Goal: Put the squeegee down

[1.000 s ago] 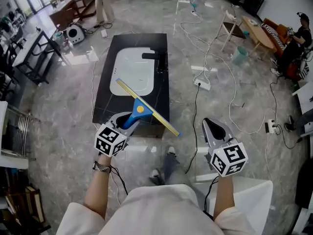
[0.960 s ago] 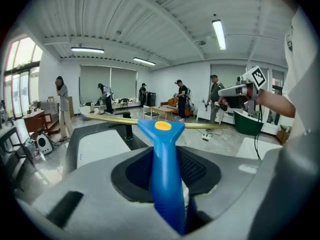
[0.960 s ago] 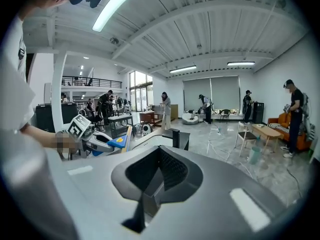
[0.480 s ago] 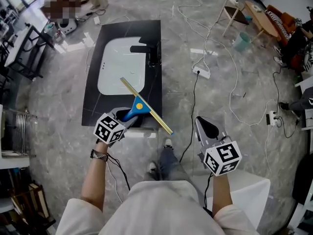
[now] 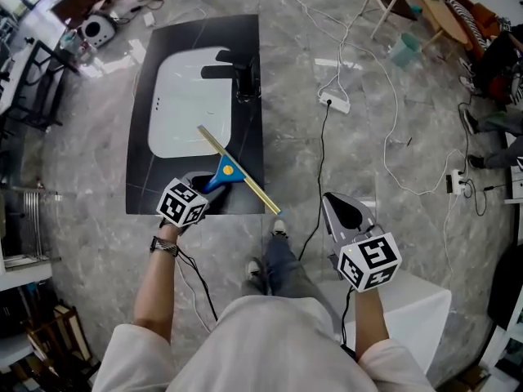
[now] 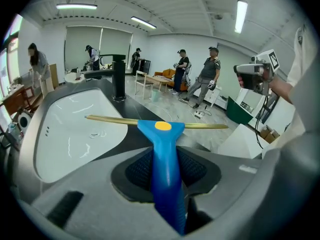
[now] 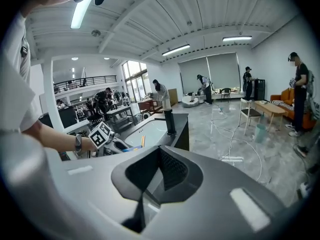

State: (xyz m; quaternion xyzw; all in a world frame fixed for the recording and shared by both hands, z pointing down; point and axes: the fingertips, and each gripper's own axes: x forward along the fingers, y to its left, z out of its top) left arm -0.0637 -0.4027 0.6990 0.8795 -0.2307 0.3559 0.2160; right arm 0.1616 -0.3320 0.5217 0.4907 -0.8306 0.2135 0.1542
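The squeegee (image 5: 230, 172) has a blue handle with a yellow dot and a long brass-coloured blade. My left gripper (image 5: 207, 186) is shut on the handle and holds it above the near end of the black counter (image 5: 249, 141), just in front of the white sink (image 5: 188, 109). In the left gripper view the handle (image 6: 164, 154) runs straight out between the pads, with the blade lying crosswise over the counter. My right gripper (image 5: 341, 211) hangs over the floor to the right, its jaws together and empty (image 7: 159, 179).
A black faucet (image 5: 245, 80) stands at the sink's right rim. Cables and a power strip (image 5: 335, 102) lie on the marble floor right of the counter. A white box (image 5: 421, 300) sits by my right arm. Several people stand in the room's background.
Both hands have come lower. The left gripper has carried the squeegee down closer to the near end of the counter. Its grip on the handle is unchanged.
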